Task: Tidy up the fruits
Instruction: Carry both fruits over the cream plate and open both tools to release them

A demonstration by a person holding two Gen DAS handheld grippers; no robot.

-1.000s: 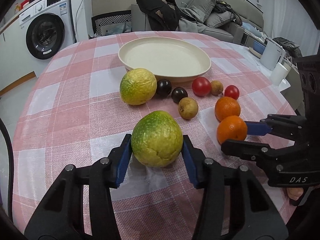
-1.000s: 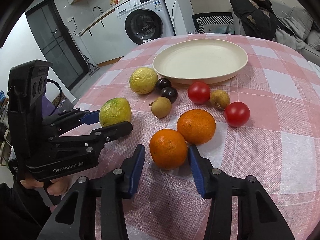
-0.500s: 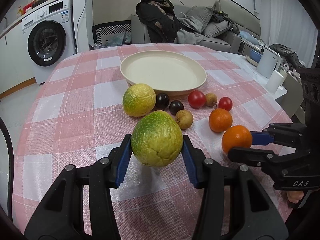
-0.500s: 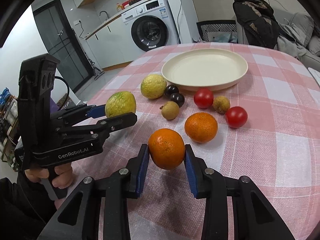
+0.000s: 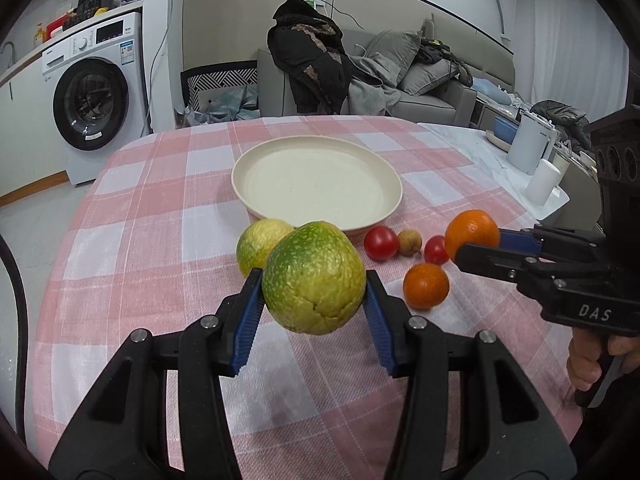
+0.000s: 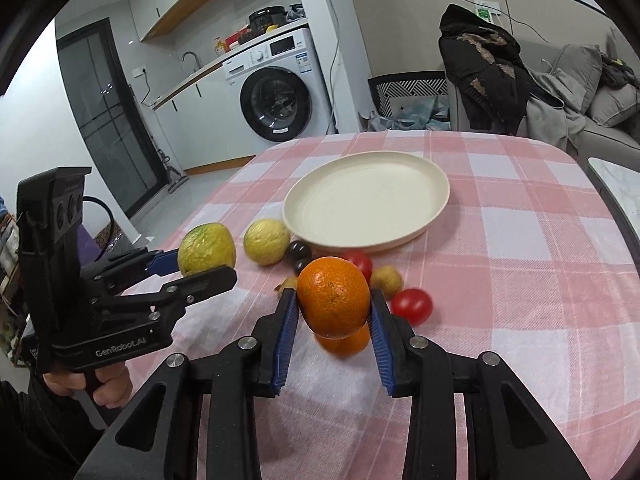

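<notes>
Lifting both fruits clear of the cloth since a second ago | left gripper (image 5: 314,304) clamped our green citrus (image 5: 314,278), frame centre | right gripper (image 6: 334,324) held an orange (image 6: 333,297) (plate (image 5: 248,196) bare, upper centre) | we judged carry-over next.

Round table w/ pink-white check cloth (image 5: 132,216) fills centre, white washing machine (image 5: 94,100) under counter at 10 o'clock, grey sofa (image 5: 436,80) w/ dark coat (image 5: 312,56) at 1 o'clock, pale walls, glossy light floor (image 5: 36,204) at 9.

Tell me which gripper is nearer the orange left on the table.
Right. The right gripper hangs just above that orange; the left gripper, gripping a lemon, is off beside it.
</notes>
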